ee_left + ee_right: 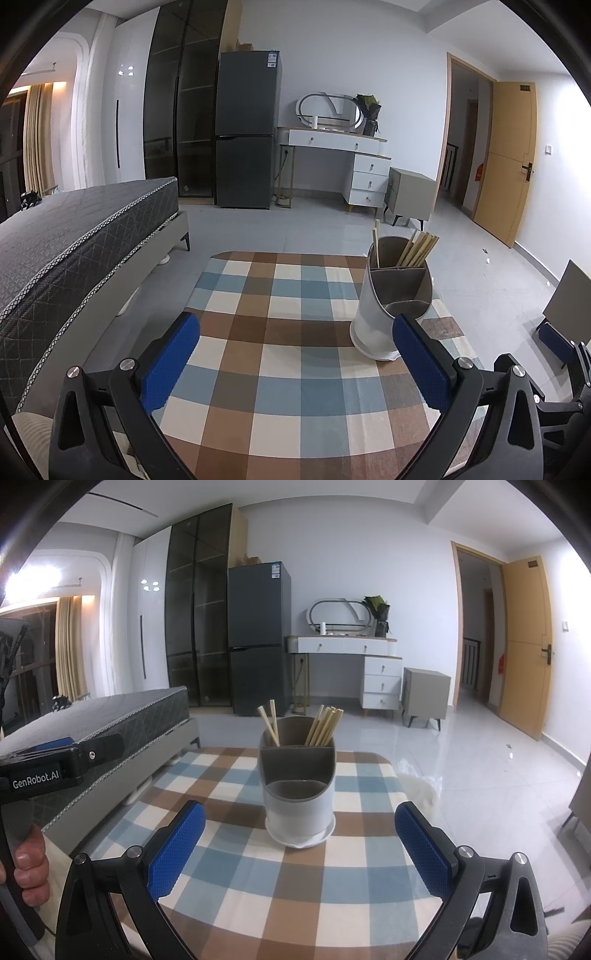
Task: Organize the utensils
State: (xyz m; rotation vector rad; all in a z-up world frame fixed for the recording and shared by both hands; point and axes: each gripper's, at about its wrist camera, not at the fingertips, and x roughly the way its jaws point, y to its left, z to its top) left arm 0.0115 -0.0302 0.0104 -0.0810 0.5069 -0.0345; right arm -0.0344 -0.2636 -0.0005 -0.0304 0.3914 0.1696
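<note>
A grey and white utensil holder (pixel 391 299) (pixel 297 786) with several compartments stands on the checked tablecloth (pixel 280 332) (pixel 258 867). Wooden chopsticks (pixel 417 249) (pixel 324 725) stand in its far right compartment, and two more chopsticks (pixel 376 243) (pixel 269 725) in its far left one. The near compartments look empty. My left gripper (pixel 295 362) is open and empty, left of and nearer than the holder. My right gripper (pixel 301 853) is open and empty, just in front of the holder. The left gripper also shows at the left of the right wrist view (pixel 70 760).
A bed (pixel 74 236) (pixel 110 720) runs along the table's left side. A dark fridge (pixel 245 129), a white dressing table (pixel 343 147), a grey nightstand (pixel 410 195) and an open door (pixel 506 158) stand beyond the tiled floor. A chair back (pixel 569 302) stands at the right.
</note>
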